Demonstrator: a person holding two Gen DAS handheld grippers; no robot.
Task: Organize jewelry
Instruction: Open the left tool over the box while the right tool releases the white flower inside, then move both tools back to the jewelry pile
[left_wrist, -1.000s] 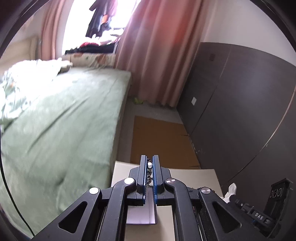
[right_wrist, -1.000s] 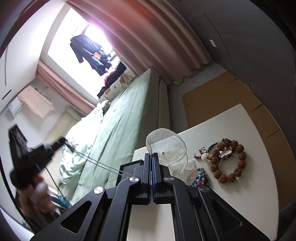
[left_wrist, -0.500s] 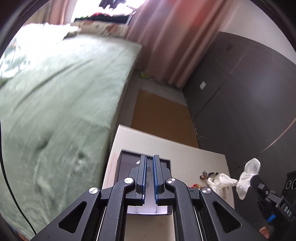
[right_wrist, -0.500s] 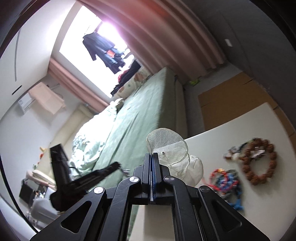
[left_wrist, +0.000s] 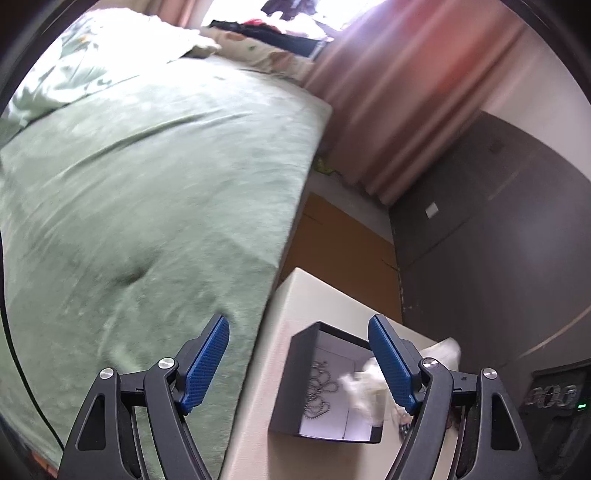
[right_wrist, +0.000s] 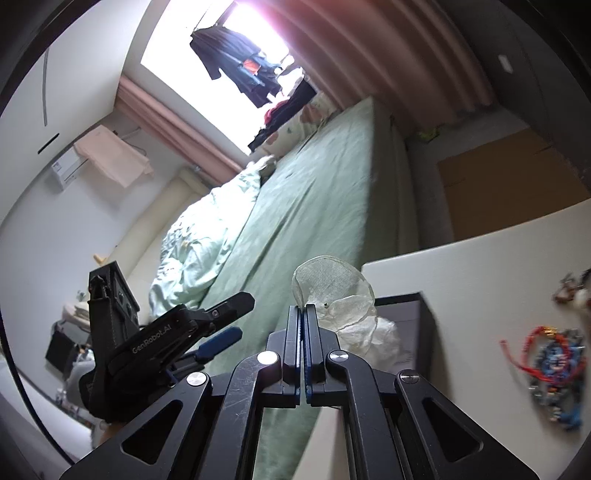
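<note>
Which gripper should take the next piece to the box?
Left. The left gripper is open and holds nothing, right by the black box. The right gripper is shut on the translucent petal piece, so it is occupied.

Green bed (left_wrist: 147, 206), pink curtains (left_wrist: 399, 96), brown cardboard (left_wrist: 332, 240) on floor.

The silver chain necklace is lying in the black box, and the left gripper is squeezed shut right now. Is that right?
Not quite. The left gripper is wide open, as the left wrist view shows. The rest is right: the silver chain necklace lies in the black box.
</note>
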